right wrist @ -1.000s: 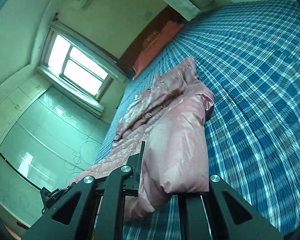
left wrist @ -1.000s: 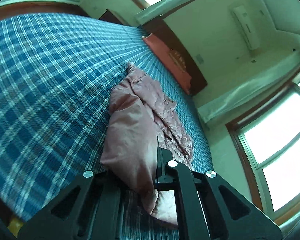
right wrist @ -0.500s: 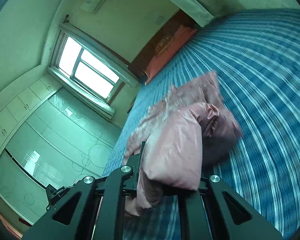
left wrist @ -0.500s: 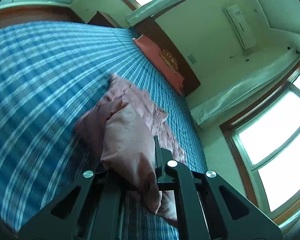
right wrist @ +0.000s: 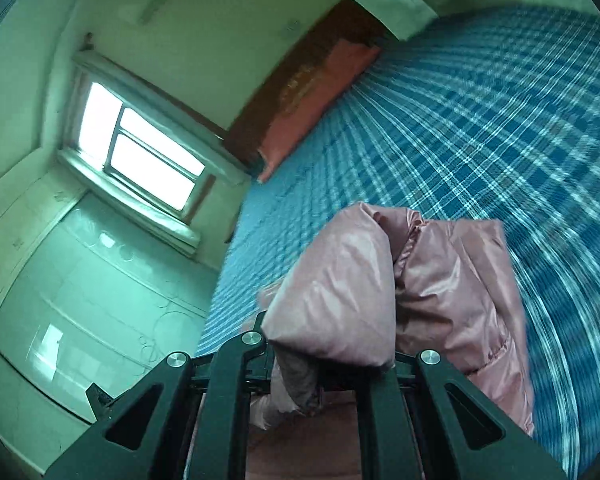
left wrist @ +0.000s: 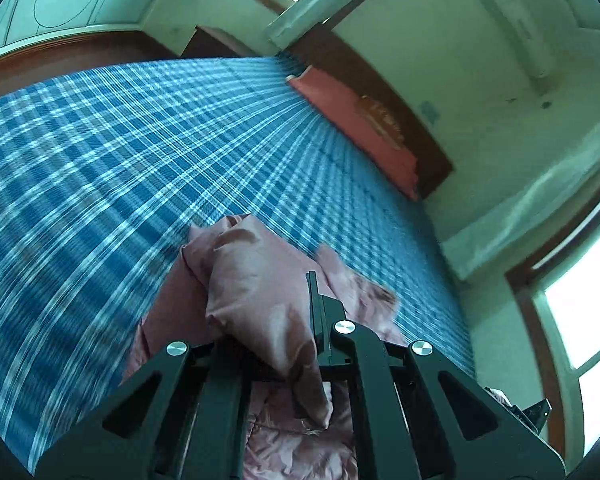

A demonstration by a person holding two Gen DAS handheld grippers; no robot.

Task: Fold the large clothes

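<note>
A shiny pink padded jacket lies bunched on a bed with a blue plaid cover. My left gripper is shut on a puffy fold of the jacket and holds it raised off the cover. In the right wrist view my right gripper is shut on another fold of the same jacket, with more of it hanging to the right. The fingertips of both grippers are hidden under the fabric.
A red pillow lies against a dark wooden headboard at the bed's far end. Windows and pale cupboard doors line the walls. The bed's near edge is just below the grippers.
Both grippers have pulled the jacket's far part back toward me and lifted it, so the jacket is now bunched close to the grippers. The background is motion-blurred.
</note>
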